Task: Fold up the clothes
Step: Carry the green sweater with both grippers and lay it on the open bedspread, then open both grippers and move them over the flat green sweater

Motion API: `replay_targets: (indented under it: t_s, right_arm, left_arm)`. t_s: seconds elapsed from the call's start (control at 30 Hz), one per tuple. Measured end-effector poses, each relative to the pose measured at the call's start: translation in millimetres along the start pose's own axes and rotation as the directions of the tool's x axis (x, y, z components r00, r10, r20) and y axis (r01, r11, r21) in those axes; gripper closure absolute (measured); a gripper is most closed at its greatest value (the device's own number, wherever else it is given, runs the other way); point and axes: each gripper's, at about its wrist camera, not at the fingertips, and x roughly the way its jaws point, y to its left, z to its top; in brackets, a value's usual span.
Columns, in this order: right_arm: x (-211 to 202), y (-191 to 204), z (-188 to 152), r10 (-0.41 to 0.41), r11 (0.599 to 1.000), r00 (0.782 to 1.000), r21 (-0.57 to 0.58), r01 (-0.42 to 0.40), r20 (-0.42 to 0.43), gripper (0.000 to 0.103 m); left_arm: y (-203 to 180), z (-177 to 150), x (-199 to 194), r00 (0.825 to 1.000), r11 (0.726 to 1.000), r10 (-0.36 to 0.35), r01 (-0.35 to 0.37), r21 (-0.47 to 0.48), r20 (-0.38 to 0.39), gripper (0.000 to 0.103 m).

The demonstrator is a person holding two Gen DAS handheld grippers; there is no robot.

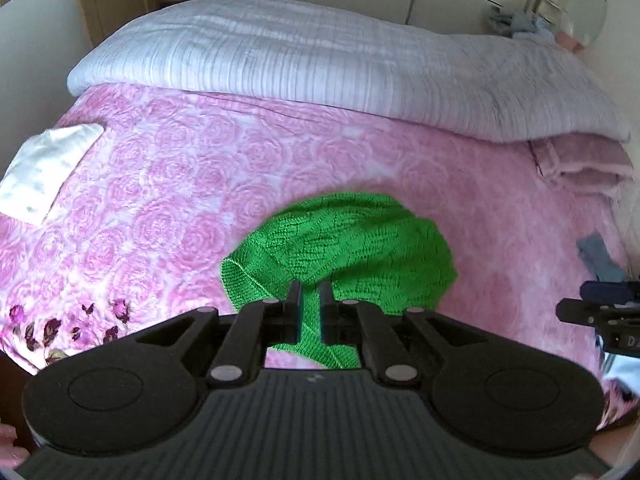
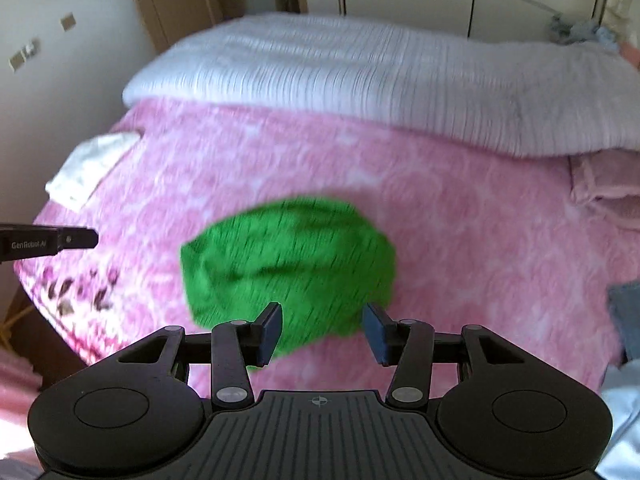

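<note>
A green knitted garment lies bunched on the pink rose-patterned bedspread. My left gripper is shut on the garment's near edge, with green cloth between its fingers. In the right wrist view the same green garment lies just ahead of my right gripper, which is open and empty above the garment's near edge. This view is blurred by motion. The left gripper's side shows at the left edge of the right wrist view. The right gripper's body shows at the right edge of the left wrist view.
A folded white cloth lies at the bed's left side. A pale ribbed quilt is piled along the far side, over a folded pink blanket. A grey-blue cloth lies at the right. Wardrobe doors and a wall stand behind.
</note>
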Motion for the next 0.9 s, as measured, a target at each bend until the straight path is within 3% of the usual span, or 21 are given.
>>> replay_targets:
  t_s: [0.3, 0.6, 0.9]
  right_arm:
    - [-18, 24, -34, 0.001, 1.000, 1.000, -0.031, -0.002, -0.019, 0.055]
    - [-48, 13, -84, -0.006, 1.000, 1.000, 0.008, 0.006, -0.028, 0.055]
    - [-87, 3, -139, 0.001, 1.000, 1.000, 0.021, -0.001, -0.008, 0.055]
  left_arm:
    - [-12, -39, -7, 0.999, 0.997, 0.048, -0.049, 0.063, 0.014, 0.090]
    - [-58, -76, -34, 0.998, 0.991, 0.055, -0.059, 0.119, 0.035, 0.083]
    - [-84, -136, -64, 0.997, 0.989, 0.078, -0.080, 0.127, 0.025, 0.080]
